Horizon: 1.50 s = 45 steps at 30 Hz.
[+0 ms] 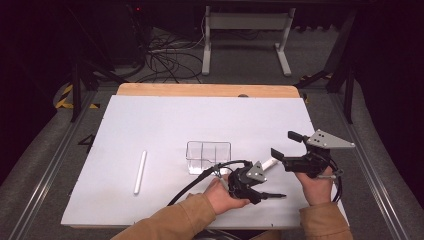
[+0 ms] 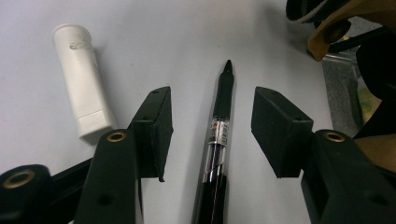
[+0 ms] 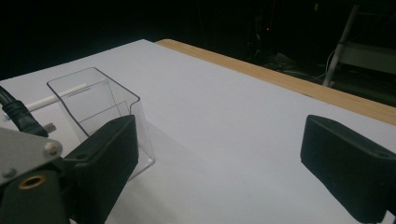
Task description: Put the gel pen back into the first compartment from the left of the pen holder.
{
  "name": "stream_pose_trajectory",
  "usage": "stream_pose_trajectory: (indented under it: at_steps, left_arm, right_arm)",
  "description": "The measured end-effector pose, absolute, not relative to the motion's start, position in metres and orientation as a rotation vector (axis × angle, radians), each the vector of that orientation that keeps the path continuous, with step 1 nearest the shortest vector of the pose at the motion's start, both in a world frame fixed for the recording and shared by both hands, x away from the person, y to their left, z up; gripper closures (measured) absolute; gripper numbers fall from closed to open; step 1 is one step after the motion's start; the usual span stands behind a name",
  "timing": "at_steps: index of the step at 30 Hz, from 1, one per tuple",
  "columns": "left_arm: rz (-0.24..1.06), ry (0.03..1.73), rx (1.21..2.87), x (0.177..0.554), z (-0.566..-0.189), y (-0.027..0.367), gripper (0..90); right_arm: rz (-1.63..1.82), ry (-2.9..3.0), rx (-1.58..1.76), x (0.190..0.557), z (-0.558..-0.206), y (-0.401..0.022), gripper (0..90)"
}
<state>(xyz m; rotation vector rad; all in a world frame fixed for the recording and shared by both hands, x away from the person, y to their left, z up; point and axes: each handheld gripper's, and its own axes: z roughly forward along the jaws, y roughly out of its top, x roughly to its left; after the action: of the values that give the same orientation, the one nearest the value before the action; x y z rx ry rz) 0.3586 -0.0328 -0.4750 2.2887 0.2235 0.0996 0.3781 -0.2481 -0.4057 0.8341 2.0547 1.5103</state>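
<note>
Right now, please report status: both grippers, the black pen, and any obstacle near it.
Left gripper open, straddling the black pen, pads not touching. Right gripper open, empty. White plastic tube lies beside pen, apart. Clear plastic box behind.

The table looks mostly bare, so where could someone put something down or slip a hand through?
Free: the far half of the table, up to its wooden edge, and the near-left corner beside the white stick. Crowded: near right, where the clear box, white tube, black pen, left gripper and right gripper cluster.

No text, brand or number could be read anywhere. The black pen carried a small label with a red mark, too blurred to make out.
</note>
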Motion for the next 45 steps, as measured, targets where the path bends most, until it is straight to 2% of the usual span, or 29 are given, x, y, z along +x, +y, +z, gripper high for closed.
stream_pose_trajectory:
  at_steps: [11,24,32,36,38,45]
  left_arm:
    - [0.121,0.189,2.331,0.359,-0.484,-0.044,48.0]
    - [0.13,0.174,2.379,0.358,-0.49,-0.056,53.8]
    - [0.131,0.142,2.412,0.358,-0.491,-0.059,61.4]
    - [0.131,0.099,2.412,0.356,-0.491,-0.06,70.5]
    - [0.136,0.096,2.425,0.355,-0.49,-0.059,78.0]
    - [0.132,0.066,2.436,0.356,-0.488,-0.06,79.4]
  right_arm:
    - [1.499,2.057,0.854,0.38,-0.408,-0.25,11.6]
    - [1.491,2.08,0.851,0.382,-0.41,-0.249,11.6]
    - [1.494,2.087,0.854,0.383,-0.411,-0.248,11.6]
    - [1.495,2.087,0.849,0.383,-0.411,-0.248,11.6]
    - [1.496,2.087,0.85,0.383,-0.411,-0.248,11.6]
    - [1.492,2.096,0.851,0.384,-0.412,-0.247,11.6]
